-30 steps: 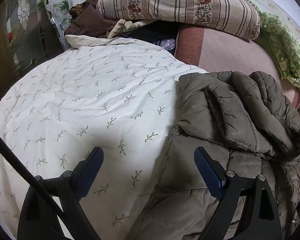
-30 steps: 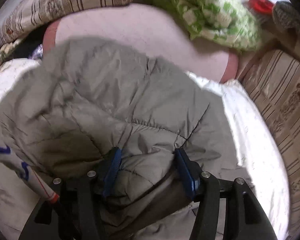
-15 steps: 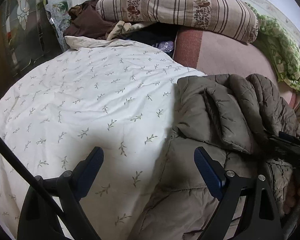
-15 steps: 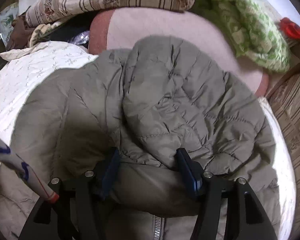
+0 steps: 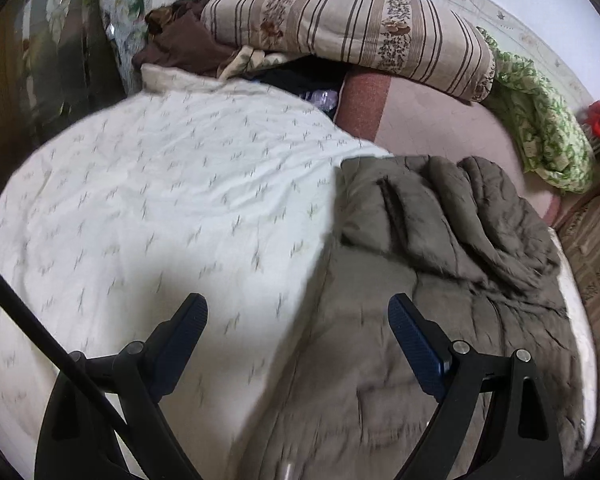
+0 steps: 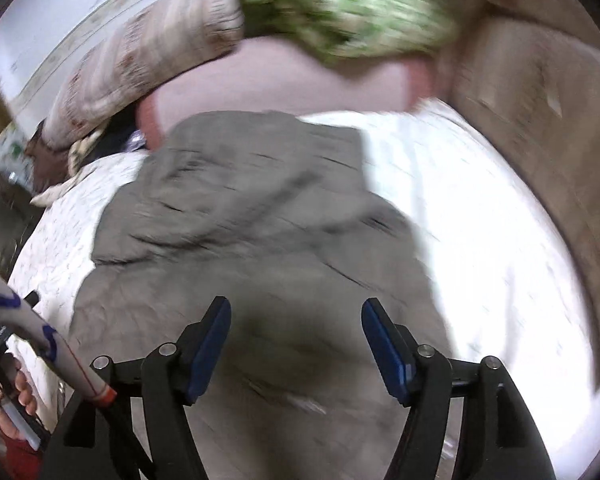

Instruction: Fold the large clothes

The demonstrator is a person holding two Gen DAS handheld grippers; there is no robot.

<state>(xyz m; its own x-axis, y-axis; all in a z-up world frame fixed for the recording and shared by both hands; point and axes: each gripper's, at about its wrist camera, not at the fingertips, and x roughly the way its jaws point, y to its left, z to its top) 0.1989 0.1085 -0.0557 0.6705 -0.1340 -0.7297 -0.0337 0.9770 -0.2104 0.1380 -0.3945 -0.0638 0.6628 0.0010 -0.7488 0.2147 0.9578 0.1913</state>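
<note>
With my right gripper (image 6: 296, 344) opening empty above the jacket (image 6: 260, 216) at frame centre, I next need another edge to fold.

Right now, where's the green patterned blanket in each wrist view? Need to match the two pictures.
Left wrist: green patterned blanket at the upper right, right of the striped pillow, beyond the grey padded jacket.
Right wrist: blurred, at top centre, the pillow to its left, the jacket below.
Shared landmark: the striped pillow, touching the blanket's left end in both.
</note>
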